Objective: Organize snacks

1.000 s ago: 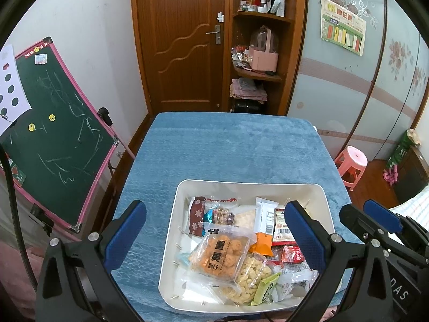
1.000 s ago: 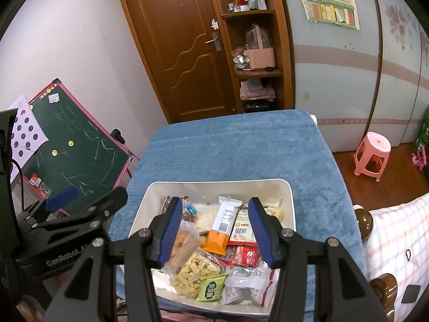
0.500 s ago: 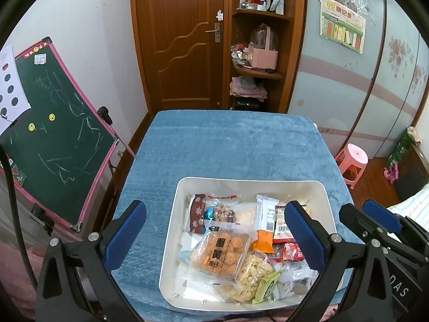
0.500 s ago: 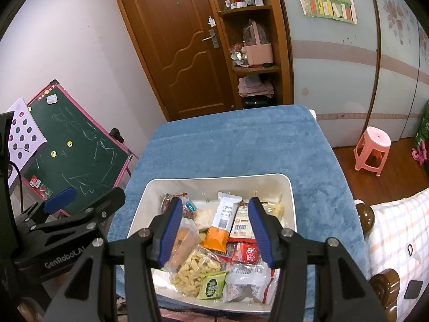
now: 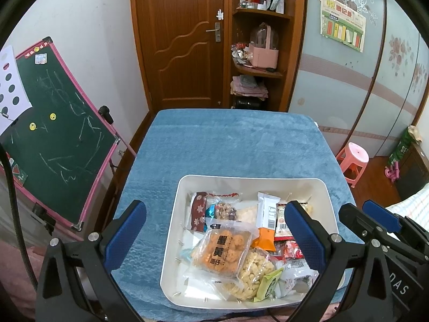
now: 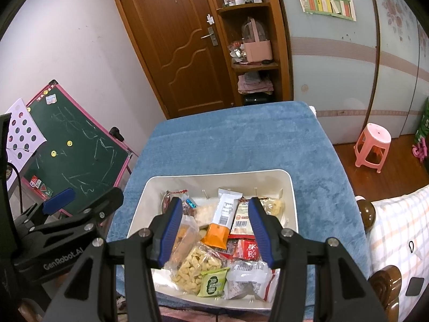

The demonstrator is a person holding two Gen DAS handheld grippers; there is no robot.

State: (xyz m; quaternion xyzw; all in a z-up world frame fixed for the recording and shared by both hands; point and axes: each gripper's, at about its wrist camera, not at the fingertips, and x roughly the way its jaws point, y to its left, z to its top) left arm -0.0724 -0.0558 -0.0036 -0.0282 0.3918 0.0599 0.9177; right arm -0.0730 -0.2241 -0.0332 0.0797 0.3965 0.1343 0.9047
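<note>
A white tray full of wrapped snacks sits at the near end of the blue-covered table. On top lie a clear pack of orange biscuits, a bag of pale puffs, a small green packet and a white-and-orange bar. My left gripper hangs wide open above the tray's left half, holding nothing. My right gripper hovers over the tray, its jaws half spread and empty, touching no snack. Each gripper shows at the edge of the other's view.
The blue cloth stretches bare beyond the tray to the far edge. A green chalkboard easel stands left of the table. A pink stool and a checked bed cover are on the right. A door and shelves stand behind.
</note>
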